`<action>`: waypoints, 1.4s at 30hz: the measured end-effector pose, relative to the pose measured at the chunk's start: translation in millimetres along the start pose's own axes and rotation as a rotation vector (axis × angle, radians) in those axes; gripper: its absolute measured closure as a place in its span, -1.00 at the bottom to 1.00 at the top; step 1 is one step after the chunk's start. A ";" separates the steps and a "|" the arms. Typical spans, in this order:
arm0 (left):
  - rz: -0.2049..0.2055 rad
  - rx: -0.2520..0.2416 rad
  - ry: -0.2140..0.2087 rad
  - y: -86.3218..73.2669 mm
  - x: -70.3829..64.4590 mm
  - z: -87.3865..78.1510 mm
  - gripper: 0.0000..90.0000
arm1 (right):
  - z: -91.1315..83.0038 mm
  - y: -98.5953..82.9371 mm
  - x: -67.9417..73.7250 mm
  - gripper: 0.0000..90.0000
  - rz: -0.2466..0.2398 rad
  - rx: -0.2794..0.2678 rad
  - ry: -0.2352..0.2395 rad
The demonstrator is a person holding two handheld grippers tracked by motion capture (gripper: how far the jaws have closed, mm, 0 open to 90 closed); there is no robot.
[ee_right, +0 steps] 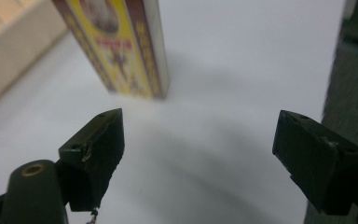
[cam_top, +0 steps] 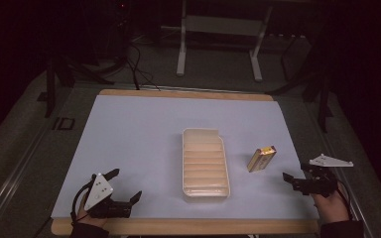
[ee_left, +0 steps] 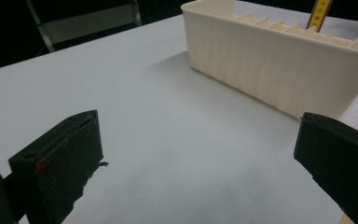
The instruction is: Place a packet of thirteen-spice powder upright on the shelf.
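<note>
A cream tray (cam_top: pixel 204 163) with several ribbed compartments stands lengthwise in the middle of the pale mat (cam_top: pixel 144 134). To its right a small yellow and red box (cam_top: pixel 262 158) lies flat on the mat. My left gripper (cam_top: pixel 125 185) rests near the front left corner, open and holding nothing, with its jaws pointing toward the tray. In the left gripper view the gripper (ee_left: pixel 198 154) faces the tray's wall (ee_left: pixel 279 65), and the box (ee_left: pixel 320 14) peeks over it. My right gripper (cam_top: pixel 296 172) is open at the mat's right edge. It (ee_right: pixel 200 140) points at the box (ee_right: pixel 116 46) just ahead.
The mat lies on a wooden tabletop (cam_top: pixel 188 227) whose edge shows at the front. Dark floor (ee_right: pixel 354 70) drops off just right of my right gripper. A white metal frame (cam_top: pixel 218 29) and cables (cam_top: pixel 139 64) stand beyond the table.
</note>
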State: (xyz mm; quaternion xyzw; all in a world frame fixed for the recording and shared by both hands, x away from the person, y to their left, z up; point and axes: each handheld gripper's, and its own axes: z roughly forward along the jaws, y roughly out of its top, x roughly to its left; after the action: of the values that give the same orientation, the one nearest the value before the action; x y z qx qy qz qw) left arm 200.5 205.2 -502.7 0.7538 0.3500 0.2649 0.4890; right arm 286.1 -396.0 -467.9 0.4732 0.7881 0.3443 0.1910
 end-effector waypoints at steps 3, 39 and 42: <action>0.007 0.009 -0.007 0.5 -1.7 0.4 -0.98 | 3.8 -2.6 -1.9 -0.63 -0.006 0.100 0.020; -0.007 0.029 -0.014 0.4 0.0 1.3 -0.98 | 21.9 14.7 29.2 -0.67 -0.530 0.778 0.336; -0.011 0.028 -0.012 0.3 0.0 1.2 -0.98 | 23.6 15.6 36.3 -0.67 -0.603 0.805 0.377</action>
State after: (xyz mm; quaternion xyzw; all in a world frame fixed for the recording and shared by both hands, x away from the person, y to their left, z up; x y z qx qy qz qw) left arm 201.4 204.5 -502.9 0.7602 0.3548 0.2527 0.4820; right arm 293.1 -350.7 -472.0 0.1915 0.9794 0.0238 -0.0597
